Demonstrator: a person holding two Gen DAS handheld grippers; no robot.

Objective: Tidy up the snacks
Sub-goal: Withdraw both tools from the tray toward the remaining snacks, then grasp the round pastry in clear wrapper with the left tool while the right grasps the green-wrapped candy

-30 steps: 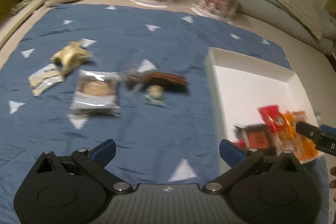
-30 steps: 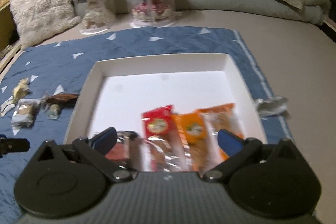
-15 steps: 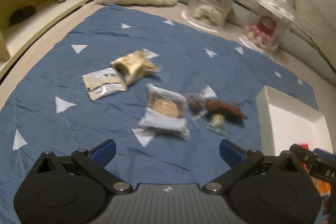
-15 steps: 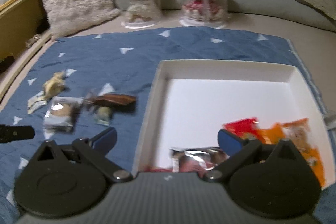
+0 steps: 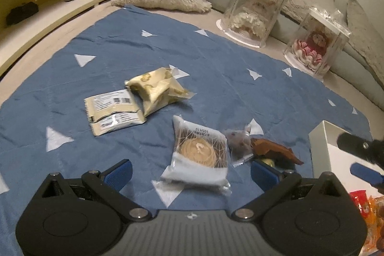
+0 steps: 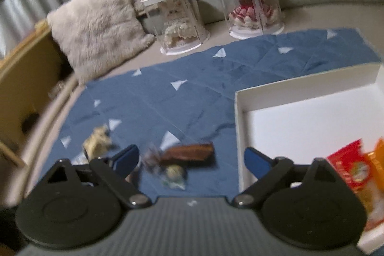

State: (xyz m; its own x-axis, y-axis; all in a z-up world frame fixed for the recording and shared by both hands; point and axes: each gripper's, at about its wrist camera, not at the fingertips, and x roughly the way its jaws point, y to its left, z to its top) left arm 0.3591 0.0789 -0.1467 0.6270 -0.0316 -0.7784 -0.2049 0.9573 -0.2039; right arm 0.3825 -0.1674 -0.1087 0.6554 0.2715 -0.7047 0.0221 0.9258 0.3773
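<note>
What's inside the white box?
In the white box lie a red snack packet and orange ones at the near side. The rest looks bare; the tongs' body hides the nearest corner.

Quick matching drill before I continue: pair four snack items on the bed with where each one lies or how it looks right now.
Things:
1. cookie packet
2. brown wrapper
3. red packet
4. crumpled cream wrapper

Places or looks:
A. inside the white box
B. on the blue cloth, overlapping the flat cream sachet
C. see-through front showing a round biscuit
D. long and dark, on the cloth just left of the box

Pairs: 1-C, 2-D, 3-A, 4-B
</note>
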